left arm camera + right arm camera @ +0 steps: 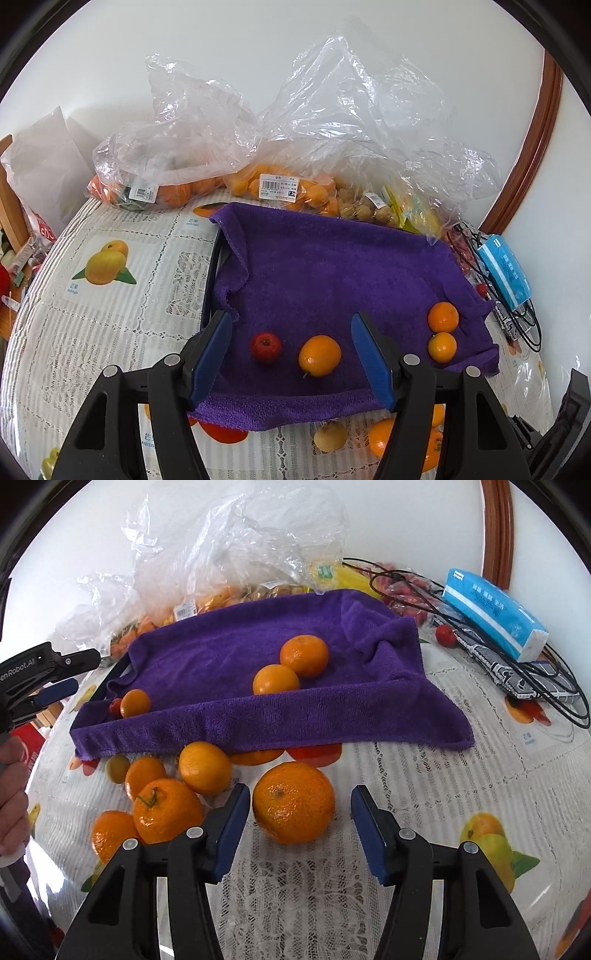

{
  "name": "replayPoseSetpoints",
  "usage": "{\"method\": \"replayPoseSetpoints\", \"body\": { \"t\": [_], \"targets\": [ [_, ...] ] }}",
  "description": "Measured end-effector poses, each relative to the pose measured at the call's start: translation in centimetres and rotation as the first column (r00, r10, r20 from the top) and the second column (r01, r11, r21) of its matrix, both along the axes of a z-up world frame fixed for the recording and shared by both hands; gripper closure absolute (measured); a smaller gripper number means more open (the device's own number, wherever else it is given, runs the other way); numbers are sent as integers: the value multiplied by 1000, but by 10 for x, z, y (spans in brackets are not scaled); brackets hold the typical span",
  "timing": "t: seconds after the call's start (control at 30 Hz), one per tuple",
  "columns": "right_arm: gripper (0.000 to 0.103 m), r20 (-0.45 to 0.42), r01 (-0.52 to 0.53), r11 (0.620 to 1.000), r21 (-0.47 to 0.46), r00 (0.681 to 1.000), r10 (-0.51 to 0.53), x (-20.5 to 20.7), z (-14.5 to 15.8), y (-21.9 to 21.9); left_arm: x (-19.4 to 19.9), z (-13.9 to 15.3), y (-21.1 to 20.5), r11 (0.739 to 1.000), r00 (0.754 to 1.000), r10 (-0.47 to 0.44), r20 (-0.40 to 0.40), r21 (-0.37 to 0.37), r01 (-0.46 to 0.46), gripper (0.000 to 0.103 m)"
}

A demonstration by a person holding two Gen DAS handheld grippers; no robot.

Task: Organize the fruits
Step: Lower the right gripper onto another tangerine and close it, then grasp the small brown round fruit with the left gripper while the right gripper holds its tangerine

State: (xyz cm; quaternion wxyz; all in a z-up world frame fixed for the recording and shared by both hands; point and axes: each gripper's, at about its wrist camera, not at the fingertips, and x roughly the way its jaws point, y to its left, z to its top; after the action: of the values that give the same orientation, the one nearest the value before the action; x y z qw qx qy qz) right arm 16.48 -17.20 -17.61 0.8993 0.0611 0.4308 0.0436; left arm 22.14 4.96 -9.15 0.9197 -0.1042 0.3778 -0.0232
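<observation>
Lying between the spread blue pads of the right gripper (299, 808), a large orange (293, 802) is seen on the lace tablecloth (424, 775), its skin dimpled and glossy, its stem scar turned upward. The left pad is just beside the fruit, though contact cannot be confirmed; the right pad stands apart from it. To its left a cluster of oranges (166, 797) is gathered, one bearing a green stem. Behind them a purple towel (229, 653) is spread, and two oranges (291, 668) are set touching each other on it.

In the left wrist view the left gripper (291, 328) is held wide open and empty above the towel's near part. Between its pads, on the towel, a small red fruit (265, 347) and a smooth orange (319, 355) are framed, slightly apart. Bagged fruit in clear plastic bags (280, 147) is piled along the wall behind.
</observation>
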Motion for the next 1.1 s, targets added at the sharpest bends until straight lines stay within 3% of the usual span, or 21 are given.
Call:
{"method": "replayPoseSetpoints", "body": {
  "t": [0.07,0.13,0.5,0.83,0.9,1.1],
  "targets": [
    [49,2,3,1000,-26,1000,-3,1,-2,2,0,-1,-1,1000,1000,-5,-4,1,5,38],
    [60,14,-16,999,-32,1000,16,0,-2,5,0,-2,-3,1000,1000,-8,-6,7,9,38],
    [60,32,-42,994,-105,998,46,-19,2,6,-20,-8,-2,998,998,-56,-13,-6,56,38],
    [60,16,-53,997,-62,998,54,-16,-3,2,-55,-39,-9,993,989,-117,-87,-5,117,39],
    [60,16,-54,997,-61,998,55,-17,-3,2,-54,-46,-12,992,986,-125,-110,-7,125,47],
    [59,15,-55,998,-36,998,55,-17,-4,0,-45,-59,-20,988,978,-153,-143,-42,148,55]
  ]
}}
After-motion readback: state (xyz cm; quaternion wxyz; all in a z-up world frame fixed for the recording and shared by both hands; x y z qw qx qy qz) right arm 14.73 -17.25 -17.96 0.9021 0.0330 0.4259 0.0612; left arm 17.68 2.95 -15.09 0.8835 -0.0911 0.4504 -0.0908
